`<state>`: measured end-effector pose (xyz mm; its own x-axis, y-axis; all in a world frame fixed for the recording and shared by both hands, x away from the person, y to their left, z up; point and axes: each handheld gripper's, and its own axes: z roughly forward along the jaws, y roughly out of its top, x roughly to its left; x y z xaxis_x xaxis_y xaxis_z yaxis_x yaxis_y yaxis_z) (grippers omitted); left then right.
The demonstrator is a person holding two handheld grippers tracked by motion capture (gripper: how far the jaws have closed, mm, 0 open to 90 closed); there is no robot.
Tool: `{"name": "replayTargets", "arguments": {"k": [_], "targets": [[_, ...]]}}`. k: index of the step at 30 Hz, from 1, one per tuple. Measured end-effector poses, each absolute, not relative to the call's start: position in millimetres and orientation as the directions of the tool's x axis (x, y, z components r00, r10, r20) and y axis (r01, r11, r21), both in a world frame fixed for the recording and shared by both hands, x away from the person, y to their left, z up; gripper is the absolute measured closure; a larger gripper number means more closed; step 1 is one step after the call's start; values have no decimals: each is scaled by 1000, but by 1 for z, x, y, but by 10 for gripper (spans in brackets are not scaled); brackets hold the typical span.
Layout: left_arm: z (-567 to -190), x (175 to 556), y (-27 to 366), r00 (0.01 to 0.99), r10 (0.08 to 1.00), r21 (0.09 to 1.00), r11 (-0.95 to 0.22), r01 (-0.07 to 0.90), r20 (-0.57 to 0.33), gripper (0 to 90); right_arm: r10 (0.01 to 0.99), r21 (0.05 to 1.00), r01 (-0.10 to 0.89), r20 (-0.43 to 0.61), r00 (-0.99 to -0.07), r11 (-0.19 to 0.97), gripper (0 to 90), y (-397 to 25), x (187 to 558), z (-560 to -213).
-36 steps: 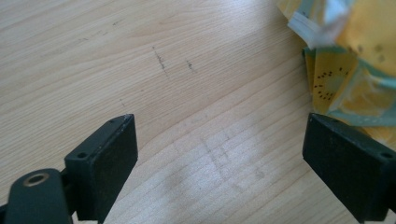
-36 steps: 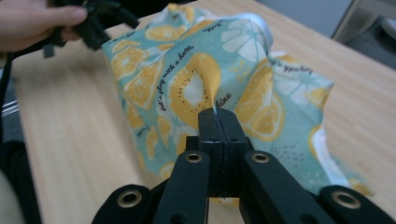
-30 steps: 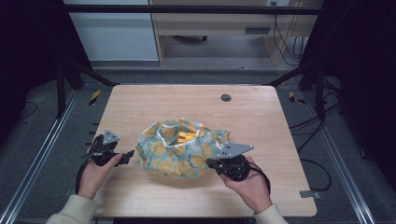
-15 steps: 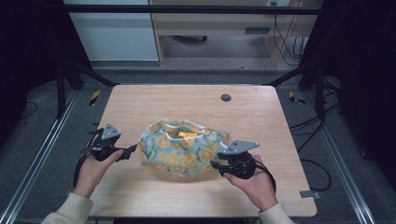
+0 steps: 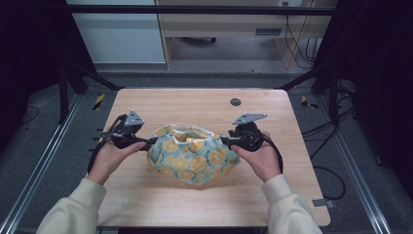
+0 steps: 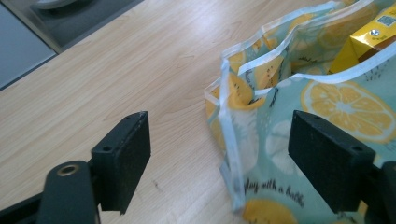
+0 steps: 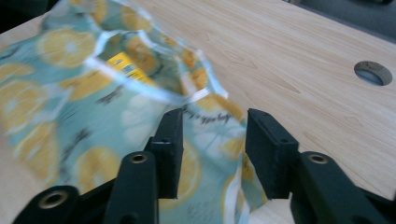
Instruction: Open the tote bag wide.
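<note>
Two grippers flank a lemon-print bag [image 5: 192, 155] mid-table: the left gripper [image 6: 219, 154] wide open at its edge, the right gripper [image 7: 212, 149] narrowly parted over its corner.

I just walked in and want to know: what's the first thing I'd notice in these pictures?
The bright bag printed with orange slices, sitting in the middle of the wooden table, catches the eye first. A yellow box peeks out of its open top. A black gripper sits at each end of the bag: the left gripper with jaws spread wide around the bag's edge, the right gripper with jaws apart over the other end.
</note>
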<state>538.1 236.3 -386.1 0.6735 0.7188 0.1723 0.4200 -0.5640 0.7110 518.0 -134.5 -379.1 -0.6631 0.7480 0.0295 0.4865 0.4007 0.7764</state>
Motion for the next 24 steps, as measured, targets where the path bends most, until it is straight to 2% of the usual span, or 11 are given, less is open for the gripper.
{"name": "replayTargets", "arguments": {"k": [6, 11, 12, 14, 16, 20, 21, 22, 23, 24], "targets": [[-398, 550, 218, 690, 703, 686, -589, 427, 174, 167, 765, 735, 562, 94, -638, 379, 417, -125, 549, -396], [-407, 554, 209, 704, 692, 669, -601, 438, 160, 192, 762, 690, 611, 134, -634, 387, 382, -124, 558, -412], [-407, 553, 209, 710, 686, 664, -605, 439, 156, 255, 755, 684, 619, 151, -638, 386, 436, -123, 557, -417], [-409, 553, 206, 725, 671, 657, -616, 434, 151, 339, 749, 670, 622, 146, -647, 406, 489, -123, 556, -421], [-410, 552, 204, 729, 665, 646, -629, 432, 161, 446, 743, 665, 619, 142, -654, 417, 659, -125, 555, -424], [-410, 550, 202, 730, 659, 641, -641, 422, 179, 644, 729, 675, 597, 127, -673, 434, 851, -127, 551, -421], [-410, 550, 202, 730, 659, 641, -641, 422, 179, 690, 729, 675, 597, 127, -673, 434, 851, -127, 551, -421], [-410, 550, 202, 733, 657, 641, -642, 420, 178, 690, 724, 682, 588, 124, -678, 434, 879, -127, 550, -420], [-410, 550, 202, 730, 660, 643, -640, 421, 180, 778, 719, 693, 572, 112, -686, 438, 893, -127, 547, -417], [-409, 549, 203, 730, 658, 649, -639, 413, 183, 802, 723, 696, 573, 110, -682, 434, 894, -126, 546, -416]]}}
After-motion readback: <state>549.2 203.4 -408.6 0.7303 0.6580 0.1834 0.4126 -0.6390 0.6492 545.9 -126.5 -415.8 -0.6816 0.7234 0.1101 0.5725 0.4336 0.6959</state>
